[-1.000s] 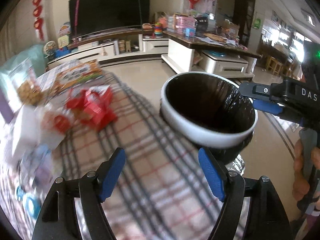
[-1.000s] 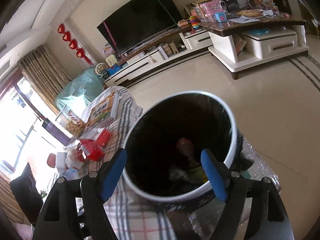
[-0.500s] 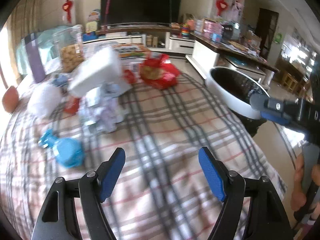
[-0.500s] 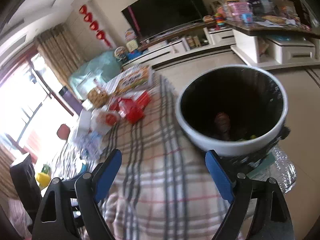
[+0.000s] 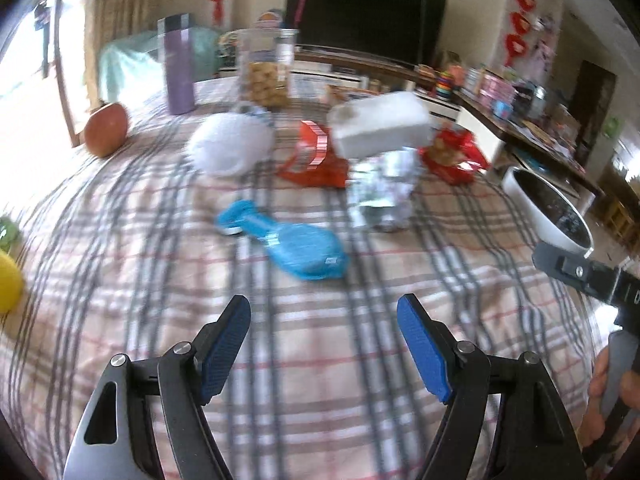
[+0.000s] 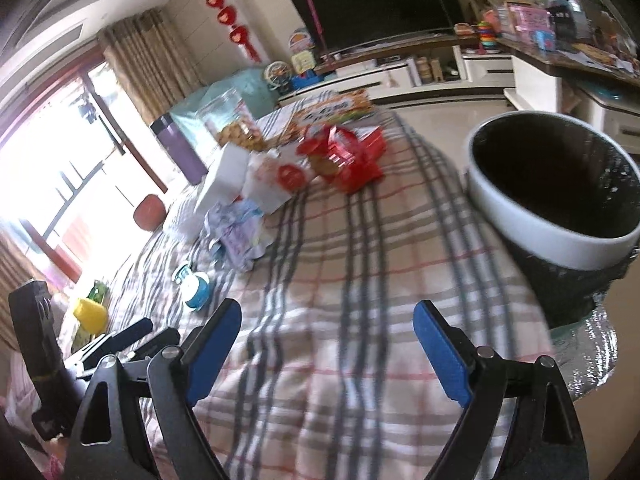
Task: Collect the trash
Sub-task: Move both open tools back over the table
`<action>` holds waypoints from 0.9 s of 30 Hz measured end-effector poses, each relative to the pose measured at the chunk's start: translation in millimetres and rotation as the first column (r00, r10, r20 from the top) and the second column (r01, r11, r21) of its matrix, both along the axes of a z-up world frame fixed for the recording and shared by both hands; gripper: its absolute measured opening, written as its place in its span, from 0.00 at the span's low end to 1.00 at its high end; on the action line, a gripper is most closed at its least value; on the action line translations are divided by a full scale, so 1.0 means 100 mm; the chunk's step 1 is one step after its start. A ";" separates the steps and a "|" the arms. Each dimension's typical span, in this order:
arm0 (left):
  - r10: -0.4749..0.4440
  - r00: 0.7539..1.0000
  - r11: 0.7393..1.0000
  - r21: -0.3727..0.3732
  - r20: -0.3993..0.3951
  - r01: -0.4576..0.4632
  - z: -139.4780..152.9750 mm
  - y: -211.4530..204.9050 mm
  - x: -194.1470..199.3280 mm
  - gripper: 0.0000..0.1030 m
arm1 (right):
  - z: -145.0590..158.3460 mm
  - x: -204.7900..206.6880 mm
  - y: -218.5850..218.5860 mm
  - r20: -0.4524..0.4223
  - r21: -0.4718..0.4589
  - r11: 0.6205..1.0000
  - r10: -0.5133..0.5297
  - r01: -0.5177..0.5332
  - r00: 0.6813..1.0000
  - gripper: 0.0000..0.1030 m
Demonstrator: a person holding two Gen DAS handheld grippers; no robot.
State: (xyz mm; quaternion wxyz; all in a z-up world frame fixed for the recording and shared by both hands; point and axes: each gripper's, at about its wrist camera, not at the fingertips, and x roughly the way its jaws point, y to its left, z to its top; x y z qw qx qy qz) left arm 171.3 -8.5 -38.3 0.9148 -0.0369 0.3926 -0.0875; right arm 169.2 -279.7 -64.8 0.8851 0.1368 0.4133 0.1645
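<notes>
Trash lies scattered on the plaid tablecloth (image 5: pixel 320 360): a blue wrapper (image 5: pixel 296 244), a crumpled silvery wrapper (image 5: pixel 384 192), a red wrapper (image 5: pixel 316 160) and a red snack pack (image 5: pixel 456 152). My left gripper (image 5: pixel 322 312) hovers open just short of the blue wrapper, with nothing between its fingers. The white-rimmed bin (image 6: pixel 540 228) with a black liner stands at the table's right edge. My right gripper (image 6: pixel 326 316) is open and empty over bare cloth left of the bin. From there the crumpled wrapper (image 6: pixel 240 232) and blue wrapper (image 6: pixel 194 284) lie far to the left.
A white tissue box (image 5: pixel 380 124), a white crumpled ball (image 5: pixel 228 148), a cookie jar (image 5: pixel 266 68), a purple bottle (image 5: pixel 178 68) and an apple (image 5: pixel 106 128) stand at the back. A yellow object (image 6: pixel 90 312) sits at the left edge. A hand (image 5: pixel 608 376) holds the right gripper.
Both views have swung left from the bin onto the table, bringing the trash pile into sight. The right gripper's jaws have widened slightly. The left jaws kept their width.
</notes>
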 end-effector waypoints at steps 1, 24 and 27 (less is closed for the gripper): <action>0.017 1.000 1.000 -0.001 -0.001 -0.017 0.01 0.07 -0.01 0.73 | -0.02 0.00 0.05 -0.004 -0.001 1.000 0.007 -0.007 1.000 0.87; 0.086 0.994 0.995 -0.035 -0.068 -0.088 -0.19 0.42 0.33 0.73 | -0.05 0.35 0.86 0.028 -0.031 0.989 0.148 -0.147 0.989 0.86; 0.067 0.995 0.997 -0.028 -0.068 -0.070 -0.22 0.35 0.41 0.73 | -0.08 0.50 0.92 0.029 -0.017 0.987 0.158 -0.158 0.987 0.84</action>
